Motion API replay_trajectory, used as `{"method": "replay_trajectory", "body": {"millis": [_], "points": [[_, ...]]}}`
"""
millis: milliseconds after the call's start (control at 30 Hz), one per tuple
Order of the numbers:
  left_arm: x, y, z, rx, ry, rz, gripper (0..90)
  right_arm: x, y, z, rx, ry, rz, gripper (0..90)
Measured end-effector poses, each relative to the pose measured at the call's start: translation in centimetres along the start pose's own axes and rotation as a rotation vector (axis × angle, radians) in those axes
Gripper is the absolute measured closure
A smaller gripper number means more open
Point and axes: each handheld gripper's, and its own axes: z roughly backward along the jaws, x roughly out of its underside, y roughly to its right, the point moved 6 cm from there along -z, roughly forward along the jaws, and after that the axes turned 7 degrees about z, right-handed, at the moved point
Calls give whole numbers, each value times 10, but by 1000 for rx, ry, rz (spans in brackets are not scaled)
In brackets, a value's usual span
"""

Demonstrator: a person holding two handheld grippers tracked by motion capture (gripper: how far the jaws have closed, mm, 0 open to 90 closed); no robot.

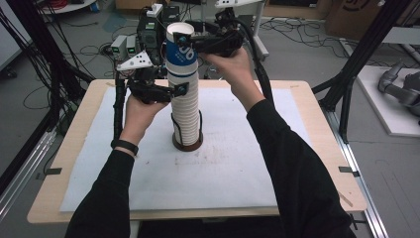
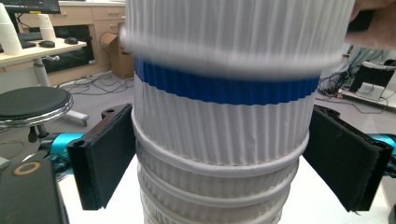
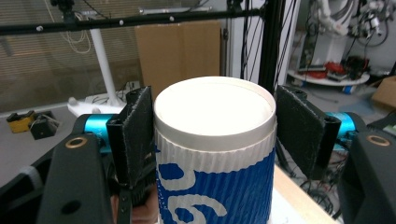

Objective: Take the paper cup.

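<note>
While the tall stack of ribbed paper cups [image 1: 185, 106] stands upright in a dark holder [image 1: 187, 144] near the middle of the white mat [image 1: 99, 163], the left gripper [image 1: 174, 91] clamps its 2 pads on the stack from 9 o'clock, below the blue band. The right gripper [image 1: 184, 40], reaching in from 3 o'clock, has its jaws closed on the top cup [image 3: 215, 154], just under its rim.
</note>
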Motion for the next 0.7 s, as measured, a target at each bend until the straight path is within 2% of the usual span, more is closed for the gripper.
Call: {"method": "replay_trajectory", "body": {"millis": [200,367,533,700], "points": [[0,0,0,-1,-3,-5,125,-18,-4,8,7,41,29,313],[0,0,0,-1,-3,-6,124,-34,-8,19,51,104,89,313],[0,0,0,-1,-4,-9,124,-50,-10,35,82,175,107,313],[0,1,0,-6,-4,-12,120,-56,-8,50,94,188,115,313]]}}
